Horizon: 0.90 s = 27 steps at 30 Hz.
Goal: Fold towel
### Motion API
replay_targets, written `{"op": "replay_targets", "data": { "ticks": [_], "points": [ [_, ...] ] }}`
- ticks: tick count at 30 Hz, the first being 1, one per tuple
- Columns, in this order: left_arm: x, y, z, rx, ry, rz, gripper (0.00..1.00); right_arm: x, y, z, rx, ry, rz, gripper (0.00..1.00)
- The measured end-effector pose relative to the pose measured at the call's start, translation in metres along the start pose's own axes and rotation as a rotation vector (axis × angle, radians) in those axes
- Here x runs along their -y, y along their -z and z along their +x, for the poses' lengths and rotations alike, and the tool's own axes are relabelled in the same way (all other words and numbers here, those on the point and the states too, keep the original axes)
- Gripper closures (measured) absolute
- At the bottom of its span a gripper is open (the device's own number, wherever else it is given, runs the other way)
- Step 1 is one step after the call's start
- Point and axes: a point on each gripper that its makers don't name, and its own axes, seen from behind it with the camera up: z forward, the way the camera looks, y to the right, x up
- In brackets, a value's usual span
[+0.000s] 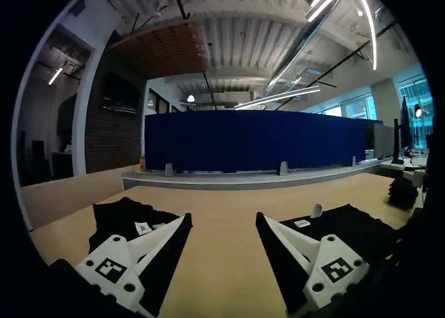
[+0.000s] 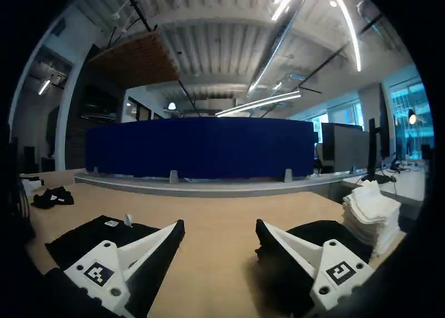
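Two grippers spread wide, empty: left gripper (image 1: 222, 217), right gripper (image 2: 219, 223) | flat black fabric towel (image 2: 83, 233) on pale wooden counter (image 2: 222, 207) before blue partition wall (image 2: 200, 148) | stack of white folded towels (image 2: 372, 212) near partition's right end

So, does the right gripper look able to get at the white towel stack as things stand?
Probably yes. The right gripper is open and empty; the white towel stack sits ahead, off to its right. A flat black cloth lies between, nothing upright in the way.
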Motion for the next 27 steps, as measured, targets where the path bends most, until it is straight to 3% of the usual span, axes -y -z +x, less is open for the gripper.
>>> {"op": "replay_targets", "data": {
  "ticks": [27],
  "points": [
    [-0.0008, 0.0013, -0.0001, 0.000, 0.000, 0.000, 0.15, -0.0001, 0.0006, 0.0016, 0.000, 0.000, 0.000, 0.00]
  ]
}}
